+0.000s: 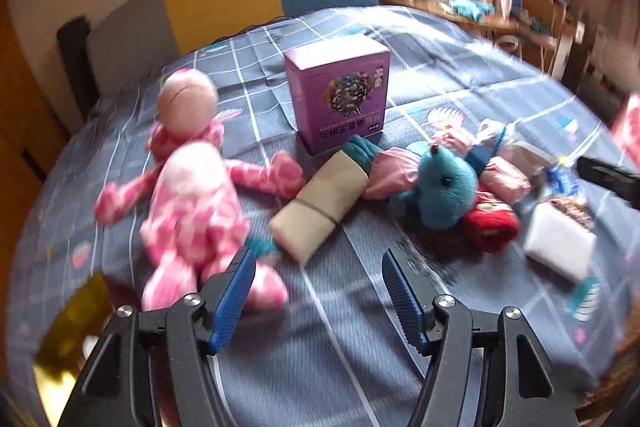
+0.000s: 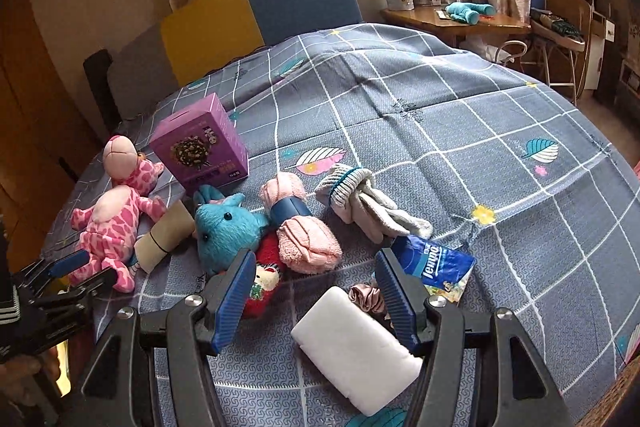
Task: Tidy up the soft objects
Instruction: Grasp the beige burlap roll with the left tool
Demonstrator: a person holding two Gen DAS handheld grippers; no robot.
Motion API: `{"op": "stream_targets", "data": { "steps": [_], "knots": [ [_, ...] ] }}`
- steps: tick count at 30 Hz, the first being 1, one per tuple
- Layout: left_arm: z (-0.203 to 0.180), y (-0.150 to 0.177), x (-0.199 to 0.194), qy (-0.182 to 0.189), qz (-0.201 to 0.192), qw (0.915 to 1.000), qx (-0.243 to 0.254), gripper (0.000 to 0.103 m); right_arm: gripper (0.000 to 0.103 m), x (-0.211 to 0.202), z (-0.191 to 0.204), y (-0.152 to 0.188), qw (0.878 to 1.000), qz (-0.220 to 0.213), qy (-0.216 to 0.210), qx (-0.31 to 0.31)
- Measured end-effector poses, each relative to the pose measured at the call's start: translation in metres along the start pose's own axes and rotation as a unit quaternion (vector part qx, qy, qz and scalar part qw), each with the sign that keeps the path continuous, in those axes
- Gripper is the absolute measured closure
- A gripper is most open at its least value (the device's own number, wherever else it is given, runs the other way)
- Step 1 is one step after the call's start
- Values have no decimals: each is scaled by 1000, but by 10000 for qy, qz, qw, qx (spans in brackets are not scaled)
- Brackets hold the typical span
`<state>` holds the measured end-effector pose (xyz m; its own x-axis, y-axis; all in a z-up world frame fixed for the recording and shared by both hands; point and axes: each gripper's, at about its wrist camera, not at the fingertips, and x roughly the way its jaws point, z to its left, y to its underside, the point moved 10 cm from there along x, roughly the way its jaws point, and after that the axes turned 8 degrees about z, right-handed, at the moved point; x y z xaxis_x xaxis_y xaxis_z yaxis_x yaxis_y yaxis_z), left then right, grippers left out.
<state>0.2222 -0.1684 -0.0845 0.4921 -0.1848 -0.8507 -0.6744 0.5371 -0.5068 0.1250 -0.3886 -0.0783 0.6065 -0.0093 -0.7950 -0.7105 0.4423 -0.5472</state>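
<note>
The right gripper (image 2: 316, 291) has its ridged blue pads (image 2: 234, 297) spread apart, with nothing pinched. A smooth white block (image 2: 356, 347) with rounded corners lies on the bed right under the gap, near the bed's front edge. A shiny, crinkly pink scrunchie (image 2: 366, 297) sits beside the block, up against the right pad. A glossy blue tissue pack (image 2: 434, 265) lies just past that pad.

The left gripper (image 1: 318, 291) is also spread, and nothing is between its ribbed blue pads (image 1: 236, 301). It hangs over bare blanket close to the front edge. This view is blurry.

The bed (image 2: 440, 131) wears a gray blanket with white lines and leaf shapes. The soft things lie in a bunch toward the front left corner. A fuzzy pink spotted plush doll (image 1: 188, 203) lies nearest that corner, touching the left pad in the left view. Next to it is a tan rolled cloth (image 1: 318, 203) with a thin band around it. A fluffy blue plush toy (image 2: 226, 227) rests in the middle of the bunch, on top of a fuzzy red sock (image 2: 266, 279). A rolled pink towel (image 2: 306, 239) lies beside it, and knitted pale socks (image 2: 368, 205) lie just past that. A stiff purple cardboard box (image 2: 200, 145) stands upright behind the toys.
</note>
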Motion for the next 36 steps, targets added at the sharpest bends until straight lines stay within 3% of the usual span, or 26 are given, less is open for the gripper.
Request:
{"op": "stream_targets", "data": {
  "steps": [4, 13, 14, 16, 19, 20, 21, 25, 27, 29, 34, 35, 36],
  "knots": [
    [-7, -20, 36, -295, 209, 9987, 349, 28, 40, 3, 1, 2, 9998, 103, -151, 62],
    [-6, -34, 98, -494, 645, 9955, 495, 26, 40, 9, 0, 6, 9982, 325, -414, 274],
    [-5, -34, 100, -481, 665, 9955, 465, 29, 40, 9, 1, 6, 9983, 323, -417, 262],
    [-4, -34, 109, -373, 752, 9957, 397, 44, 40, 8, 1, 6, 9984, 306, -403, 242],
    [-2, -32, 115, -251, 794, 9960, 314, 48, 40, 7, 0, 6, 9985, 278, -399, 260],
    [-1, -33, 113, -208, 736, 9967, 264, 52, 40, 6, -1, 6, 9986, 259, -379, 267],
    [0, -33, 108, -181, 647, 9975, 233, 69, 40, 6, -2, 5, 9986, 247, -369, 275],
    [1, -35, 75, -94, 282, 9995, 134, 85, 40, 6, -4, 6, 9986, 244, -347, 309],
    [1, -30, 52, 165, 111, 9998, -6, 97, 40, 7, -4, 6, 9987, 255, -329, 286],
    [-3, -20, 33, 288, -4, 9996, 51, 97, 40, 7, -3, 7, 9989, 246, -300, 258],
    [-29, 27, 2, 991, 44, 9950, 97, 97, 40, 7, -5, 8, 9990, 267, -222, 281],
    [-33, 33, -2, 1041, 32, 9945, 104, 96, 40, 7, -6, 9, 9990, 277, -202, 290],
    [-35, 38, -5, 1099, 27, 9939, 85, 88, 40, 8, -7, 9, 9990, 287, -181, 295]
  ]
}}
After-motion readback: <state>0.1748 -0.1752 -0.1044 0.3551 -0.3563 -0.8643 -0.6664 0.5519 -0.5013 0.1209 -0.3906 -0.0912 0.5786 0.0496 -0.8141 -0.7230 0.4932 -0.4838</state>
